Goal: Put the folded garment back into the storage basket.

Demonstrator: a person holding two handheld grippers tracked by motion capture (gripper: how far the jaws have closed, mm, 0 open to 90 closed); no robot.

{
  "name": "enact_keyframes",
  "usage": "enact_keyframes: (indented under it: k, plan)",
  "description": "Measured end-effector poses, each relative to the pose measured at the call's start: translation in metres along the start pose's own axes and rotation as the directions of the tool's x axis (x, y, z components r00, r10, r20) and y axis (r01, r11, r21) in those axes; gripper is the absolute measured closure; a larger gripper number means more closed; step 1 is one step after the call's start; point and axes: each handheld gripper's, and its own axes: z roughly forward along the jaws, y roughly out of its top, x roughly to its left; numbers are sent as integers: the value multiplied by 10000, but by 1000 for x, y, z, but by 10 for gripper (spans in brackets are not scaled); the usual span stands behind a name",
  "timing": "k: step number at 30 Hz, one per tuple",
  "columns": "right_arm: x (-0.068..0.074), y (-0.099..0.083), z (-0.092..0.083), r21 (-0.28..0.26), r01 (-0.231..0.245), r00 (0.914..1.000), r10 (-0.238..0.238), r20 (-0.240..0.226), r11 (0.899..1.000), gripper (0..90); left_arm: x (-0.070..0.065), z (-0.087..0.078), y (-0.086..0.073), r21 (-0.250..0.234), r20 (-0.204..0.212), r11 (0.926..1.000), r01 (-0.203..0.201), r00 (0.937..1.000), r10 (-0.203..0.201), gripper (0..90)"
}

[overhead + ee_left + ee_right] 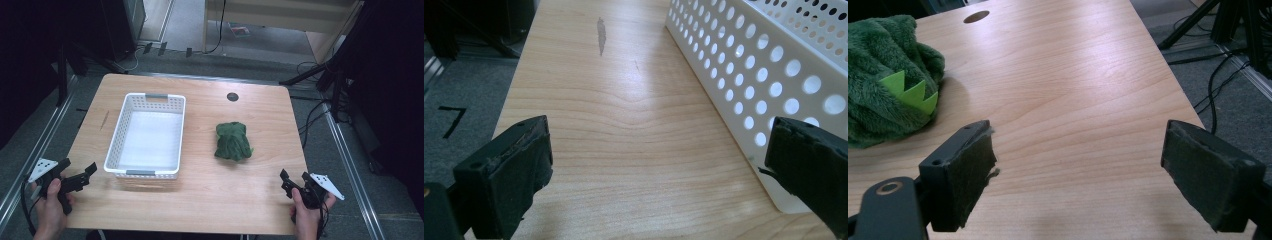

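Evidently nothing is grasped yet: the left gripper and right gripper rest at the near corners of the table, fingers parted and empty. The green plush toy lies right of the white basket, well apart. It is bunched up, its long axis roughly near-to-far, so its facing is unclear; next, I judge, the right gripper must reach forward and left to it.

Even overhead light, soft glare on the tabletop, dark surroundings, slightly soft jaws up close.
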Motion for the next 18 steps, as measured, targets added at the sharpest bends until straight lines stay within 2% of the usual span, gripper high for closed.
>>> enact_keyframes:
  k: [2,5,8,12,15,18]
  plan:
    - [2,0,1,-55,109,9997,-108,198,9999,144,0,0,0,7,6,10000,-25,10000,25,0]
    - [6,1,2,-14,480,9958,-477,783,9988,145,-1,0,0,51,66,9999,-109,9999,109,0]
    - [10,4,0,-36,545,9955,-541,783,9985,146,-1,0,0,44,79,9999,-121,9999,120,0]
    - [19,9,-3,-7,659,9968,-658,458,9978,133,-1,1,0,80,72,9999,-111,9999,110,0]
    - [25,13,-4,38,754,9958,-755,511,9971,126,-2,1,0,79,91,9999,-118,9999,118,0]
    - [35,24,-4,78,455,9988,-456,186,9989,5,-1,1,0,68,102,9999,-148,9998,147,0]
